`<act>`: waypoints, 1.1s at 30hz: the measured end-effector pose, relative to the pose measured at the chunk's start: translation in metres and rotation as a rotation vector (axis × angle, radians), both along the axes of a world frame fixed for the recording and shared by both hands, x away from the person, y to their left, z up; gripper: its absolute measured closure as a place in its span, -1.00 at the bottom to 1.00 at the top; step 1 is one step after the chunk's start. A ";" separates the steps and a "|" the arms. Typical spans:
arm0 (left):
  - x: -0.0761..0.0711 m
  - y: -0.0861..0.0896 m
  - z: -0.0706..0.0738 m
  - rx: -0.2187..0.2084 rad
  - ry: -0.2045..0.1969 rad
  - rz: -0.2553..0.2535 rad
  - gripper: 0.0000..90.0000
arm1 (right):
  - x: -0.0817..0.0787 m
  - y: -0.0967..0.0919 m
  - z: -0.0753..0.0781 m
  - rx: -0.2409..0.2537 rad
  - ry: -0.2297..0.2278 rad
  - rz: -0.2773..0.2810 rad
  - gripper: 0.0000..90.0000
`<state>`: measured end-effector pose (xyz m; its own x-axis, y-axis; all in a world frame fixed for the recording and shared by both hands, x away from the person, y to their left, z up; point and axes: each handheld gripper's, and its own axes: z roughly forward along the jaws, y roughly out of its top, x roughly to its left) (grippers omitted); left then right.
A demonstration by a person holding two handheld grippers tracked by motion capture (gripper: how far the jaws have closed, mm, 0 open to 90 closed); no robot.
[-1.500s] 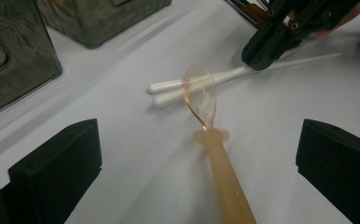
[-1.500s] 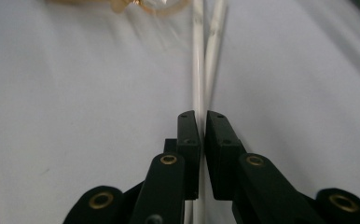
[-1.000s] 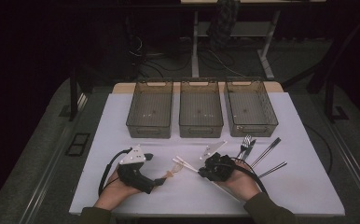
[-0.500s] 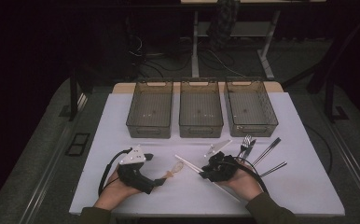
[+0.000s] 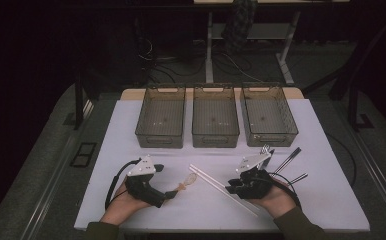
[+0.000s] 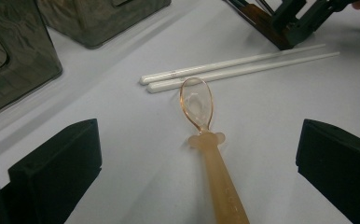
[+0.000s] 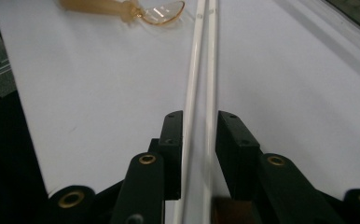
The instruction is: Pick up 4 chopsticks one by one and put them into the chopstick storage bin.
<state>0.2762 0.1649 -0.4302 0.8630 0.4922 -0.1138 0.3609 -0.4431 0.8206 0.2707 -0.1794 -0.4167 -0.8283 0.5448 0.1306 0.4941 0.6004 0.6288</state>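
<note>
White chopsticks (image 7: 201, 70) lie between the right tongs' (image 7: 200, 135) parted jaws.

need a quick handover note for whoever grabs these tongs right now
Left tongs: open, astride the amber translucent plastic spoon, not touching it.
Right tongs: jaws have just been opening, now loosely around the pair of white chopsticks; whether the pads press on them is unclear.
Spoon and chopsticks lie on the white table; metal cutlery lies right of the right hand.
Done: nothing is in the three grey mesh bins.
Left: probably sorting each utensil type into a bin.
</note>
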 end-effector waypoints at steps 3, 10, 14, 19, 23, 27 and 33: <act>0.000 -0.001 0.000 0.003 0.003 0.000 -1.00 | -0.007 -0.004 -0.002 0.004 -0.003 -0.002 0.66; -0.001 -0.002 0.000 0.005 0.001 -0.004 -1.00 | -0.005 0.009 -0.015 -0.030 0.014 0.002 0.76; 0.000 -0.002 0.000 0.004 0.002 -0.008 -1.00 | -0.003 0.019 -0.022 -0.060 0.008 0.005 0.82; 0.000 -0.003 -0.001 0.006 0.003 -0.010 -1.00 | -0.004 0.021 -0.023 -0.067 0.002 -0.018 0.85; -0.001 -0.004 -0.001 0.011 0.002 -0.016 -1.00 | -0.006 0.022 -0.023 -0.078 -0.010 -0.025 0.86; -0.001 -0.004 -0.001 0.012 0.002 -0.019 -1.00 | -0.007 0.020 -0.024 -0.056 -0.009 -0.039 0.88; 0.000 -0.003 0.000 0.008 -0.001 -0.023 -1.00 | -0.008 0.020 -0.024 -0.052 -0.009 -0.057 0.89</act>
